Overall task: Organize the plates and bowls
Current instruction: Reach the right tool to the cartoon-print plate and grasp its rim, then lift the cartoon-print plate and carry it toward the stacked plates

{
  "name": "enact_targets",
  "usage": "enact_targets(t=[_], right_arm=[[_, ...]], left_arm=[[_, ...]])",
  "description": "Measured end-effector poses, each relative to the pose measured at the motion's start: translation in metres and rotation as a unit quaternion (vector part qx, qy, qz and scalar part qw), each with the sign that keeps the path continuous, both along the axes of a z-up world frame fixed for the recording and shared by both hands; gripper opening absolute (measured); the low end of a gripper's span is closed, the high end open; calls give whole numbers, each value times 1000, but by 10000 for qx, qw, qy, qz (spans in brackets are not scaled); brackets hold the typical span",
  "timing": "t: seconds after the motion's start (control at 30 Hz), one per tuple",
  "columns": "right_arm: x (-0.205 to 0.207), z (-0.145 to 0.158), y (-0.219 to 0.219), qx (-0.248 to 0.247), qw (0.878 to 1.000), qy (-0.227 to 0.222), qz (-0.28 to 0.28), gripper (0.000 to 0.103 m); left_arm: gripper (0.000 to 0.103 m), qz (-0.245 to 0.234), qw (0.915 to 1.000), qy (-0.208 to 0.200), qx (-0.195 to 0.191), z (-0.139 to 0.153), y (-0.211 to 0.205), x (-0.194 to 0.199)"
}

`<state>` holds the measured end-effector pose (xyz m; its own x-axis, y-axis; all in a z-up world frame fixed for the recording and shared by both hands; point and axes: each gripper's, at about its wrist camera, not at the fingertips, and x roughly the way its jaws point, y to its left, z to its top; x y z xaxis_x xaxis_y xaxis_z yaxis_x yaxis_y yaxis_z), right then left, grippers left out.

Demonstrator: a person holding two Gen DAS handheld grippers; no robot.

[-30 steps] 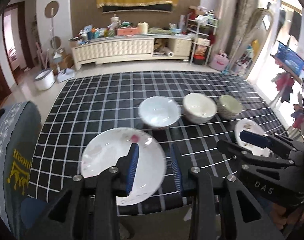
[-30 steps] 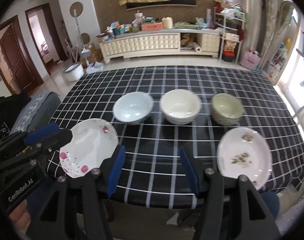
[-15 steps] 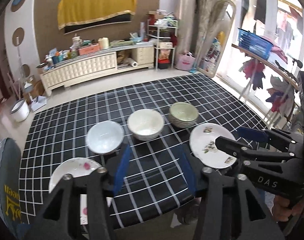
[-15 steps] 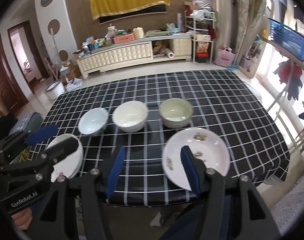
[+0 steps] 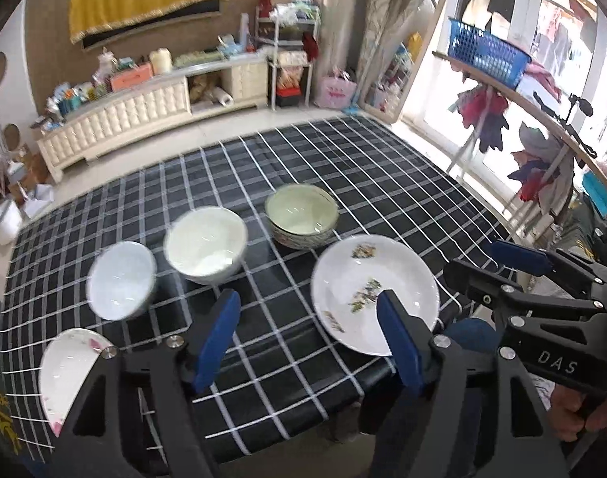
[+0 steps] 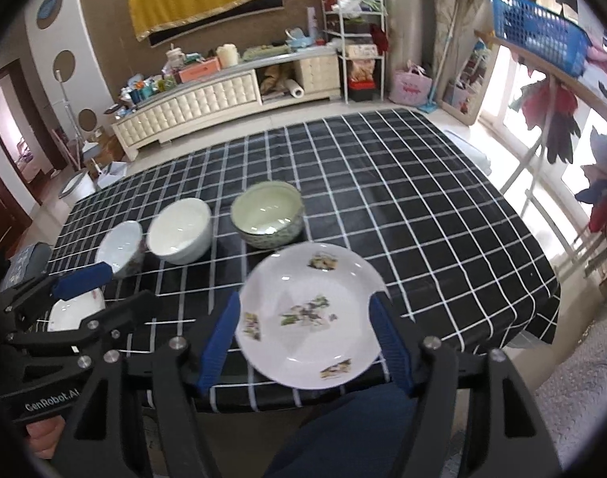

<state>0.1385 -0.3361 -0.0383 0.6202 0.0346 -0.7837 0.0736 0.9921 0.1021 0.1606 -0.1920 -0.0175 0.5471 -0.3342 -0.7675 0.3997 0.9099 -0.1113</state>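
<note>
**Flowered plate sits dead ahead of the right hand-held gripper**

The round white china plate with flower prints (image 6: 309,320) lies flat at the table's (image 6: 442,215) near edge, straight ahead of the right hand-held gripper (image 6: 303,342). Its jaws, just opening, flank the plate without pressing. The left hand-held gripper (image 5: 309,340), also just opening, empty, is aimed beside it.

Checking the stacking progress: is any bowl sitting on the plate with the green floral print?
No: the floral plate holds nothing, and all three bowls stand apart on the tablecloth.
</note>
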Motion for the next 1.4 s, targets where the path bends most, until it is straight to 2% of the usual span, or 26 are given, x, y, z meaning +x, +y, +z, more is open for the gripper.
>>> enact_targets(t=[0.27,0.4,0.57,0.7,0.77,0.87,0.97,1.03,1.13,1.2,1.27,1.4], right_arm=[[25,-34,-22,64,9989,451,-93,71],[37,-50,-30,108,9979,638,-75,71],[50,-75,-40,101,9964,841,-89,71],[57,-93,-48,246,9941,1051,-88,71],[60,-100,-50,115,9935,1128,-41,71],[62,-107,-58,191,9928,1181,-106,71],[65,-113,-66,513,9901,1302,-80,71],[66,-112,-71,538,9901,1288,-105,71],[69,-115,-72,417,9892,1401,-143,60],[69,-119,-74,471,9873,1507,-161,44],[68,-122,-77,555,9862,1550,-169,34],[68,-124,-80,492,9850,1648,-142,31]], left_arm=[[69,96,9983,572,-23,-33,-21,30],[69,184,9968,763,119,-53,-28,45],[69,330,9933,1101,116,-79,-29,62],[69,271,9921,1191,297,-99,-34,70],[69,266,9909,1253,409,-111,-36,74],[69,245,9891,1385,428,-122,-39,79],[59,198,9878,1471,470,-132,-45,82],[52,224,9865,1530,536,-139,-48,85],[43,384,9852,1608,449,-147,-46,89],[38,433,9838,1696,393,-151,-46,91],[34,405,9832,1747,337,-152,-46,90],[26,275,9834,1746,408,-154,-52,89]])
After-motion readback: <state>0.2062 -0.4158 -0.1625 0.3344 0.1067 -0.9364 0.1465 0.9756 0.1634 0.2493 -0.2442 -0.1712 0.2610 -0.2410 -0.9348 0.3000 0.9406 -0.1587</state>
